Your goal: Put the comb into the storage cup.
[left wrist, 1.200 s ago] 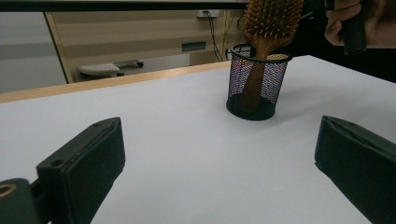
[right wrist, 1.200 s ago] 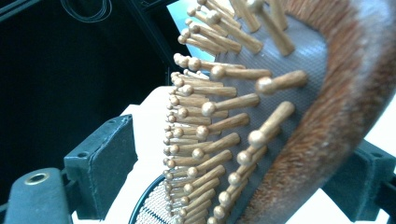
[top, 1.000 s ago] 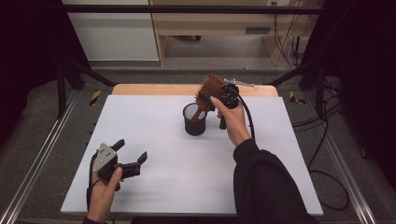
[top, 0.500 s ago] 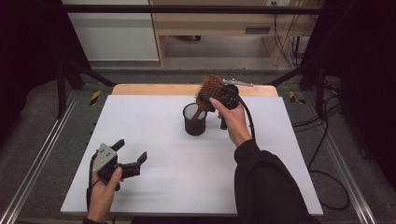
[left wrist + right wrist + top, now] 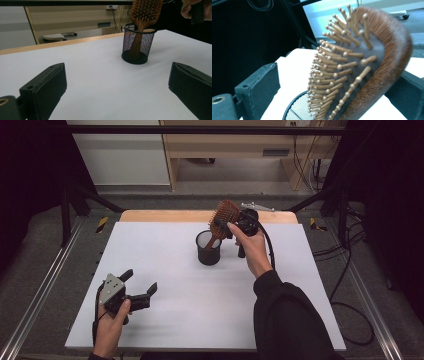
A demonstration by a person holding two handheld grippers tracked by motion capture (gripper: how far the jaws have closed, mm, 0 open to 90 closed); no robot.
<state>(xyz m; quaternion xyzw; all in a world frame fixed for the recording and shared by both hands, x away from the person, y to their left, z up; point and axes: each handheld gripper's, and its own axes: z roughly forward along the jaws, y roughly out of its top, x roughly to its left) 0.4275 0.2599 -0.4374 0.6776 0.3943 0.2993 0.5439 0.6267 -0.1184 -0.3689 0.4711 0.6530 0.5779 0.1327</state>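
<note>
the white table carries just one thing, a black mesh cup standing upright toward the far middle, set where the right hand reaches it easily and well away from the left hand

a wooden paddle hairbrush stands in that cup handle down, its bristled head leaning out over the rim toward the right gripper; the left gripper view shows the handle running down inside the mesh to the bottom, so the cup seems to bear its weight now

the right gripper is up at the brush head, reaching in level from the right. its jaws have just been opening, and in the right gripper view the head sits between them with a clear gap on the bristle side, while the wooden back lies close against the other jaw, whether touching i cannot tell. i read this as a release, the brush being left to lean on the rim

the left gripper rests low at the near left of the table with jaws spread wide and nothing between them, parked out of the way and pointing toward the cup
</note>
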